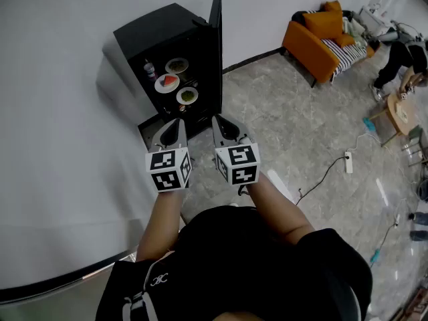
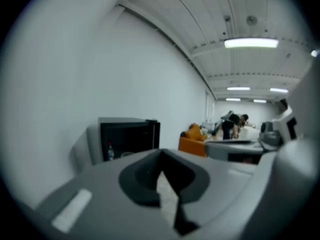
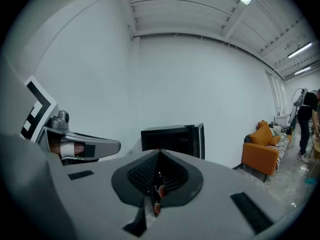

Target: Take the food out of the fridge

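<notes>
Head view: left gripper (image 1: 176,124) and right gripper (image 1: 221,123) are hovering side by side, jaws pressed together and empty. The plates of food (image 1: 167,83) are sitting on the shelves of the fridge (image 1: 144,29), well apart, straight ahead of the left gripper. The right gripper is facing the open door (image 1: 216,45). The left gripper is probably better lined up.

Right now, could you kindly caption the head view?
Left gripper and right gripper, both shut, face an open fridge holding plates.

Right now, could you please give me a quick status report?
Left gripper and right gripper shut, empty. Mini fridge open, food plates and bottle inside. Nothing in the way.
</notes>
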Action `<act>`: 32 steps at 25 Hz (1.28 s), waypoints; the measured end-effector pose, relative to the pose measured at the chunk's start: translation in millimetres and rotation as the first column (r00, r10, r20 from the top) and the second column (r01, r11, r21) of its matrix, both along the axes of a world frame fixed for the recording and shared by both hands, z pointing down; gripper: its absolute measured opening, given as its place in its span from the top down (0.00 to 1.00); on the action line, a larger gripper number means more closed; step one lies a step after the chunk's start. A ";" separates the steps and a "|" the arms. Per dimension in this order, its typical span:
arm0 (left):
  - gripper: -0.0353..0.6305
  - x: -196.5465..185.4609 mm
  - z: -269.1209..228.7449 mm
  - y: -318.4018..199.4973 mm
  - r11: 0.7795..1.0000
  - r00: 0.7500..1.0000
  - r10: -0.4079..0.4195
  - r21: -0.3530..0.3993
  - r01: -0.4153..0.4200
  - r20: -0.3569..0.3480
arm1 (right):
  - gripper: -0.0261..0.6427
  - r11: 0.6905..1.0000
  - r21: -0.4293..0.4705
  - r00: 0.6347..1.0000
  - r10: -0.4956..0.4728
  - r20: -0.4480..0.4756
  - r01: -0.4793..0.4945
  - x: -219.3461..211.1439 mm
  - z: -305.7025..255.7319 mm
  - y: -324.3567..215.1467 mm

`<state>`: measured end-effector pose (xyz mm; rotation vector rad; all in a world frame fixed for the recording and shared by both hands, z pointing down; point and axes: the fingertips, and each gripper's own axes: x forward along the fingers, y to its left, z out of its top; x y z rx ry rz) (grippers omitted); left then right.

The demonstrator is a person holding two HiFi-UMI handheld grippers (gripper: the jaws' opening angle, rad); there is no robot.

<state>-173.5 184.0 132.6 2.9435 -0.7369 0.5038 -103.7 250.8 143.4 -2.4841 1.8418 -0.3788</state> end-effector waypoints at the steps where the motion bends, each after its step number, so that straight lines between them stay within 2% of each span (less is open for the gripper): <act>1: 0.95 3.5 0.4 1.7 1.000 1.000 -0.002 0.002 0.002 0.000 | 0.96 1.000 0.003 1.000 -0.002 0.004 0.002 3.2 1.3 1.2; 14: 0.95 42.1 16.3 19.8 0.998 0.999 -0.046 -0.032 0.045 -0.004 | 0.96 0.999 0.018 0.999 -0.045 0.024 0.044 41.5 15.7 16.8; 19: 0.95 49.9 30.1 25.1 0.994 0.998 -0.066 -0.084 0.065 0.000 | 0.96 0.998 0.008 0.997 -0.058 0.052 0.058 52.6 27.4 21.5; 25: 0.95 57.7 44.5 0.1 0.989 0.995 -0.100 -0.110 0.099 -0.001 | 0.96 0.997 -0.004 0.995 -0.081 0.059 0.081 61.7 40.0 2.6; 32: 0.95 88.3 75.4 -59.5 0.983 0.993 -0.113 -0.150 0.108 -0.021 | 0.96 0.994 -0.026 0.995 -0.103 0.016 0.104 85.9 63.3 -52.6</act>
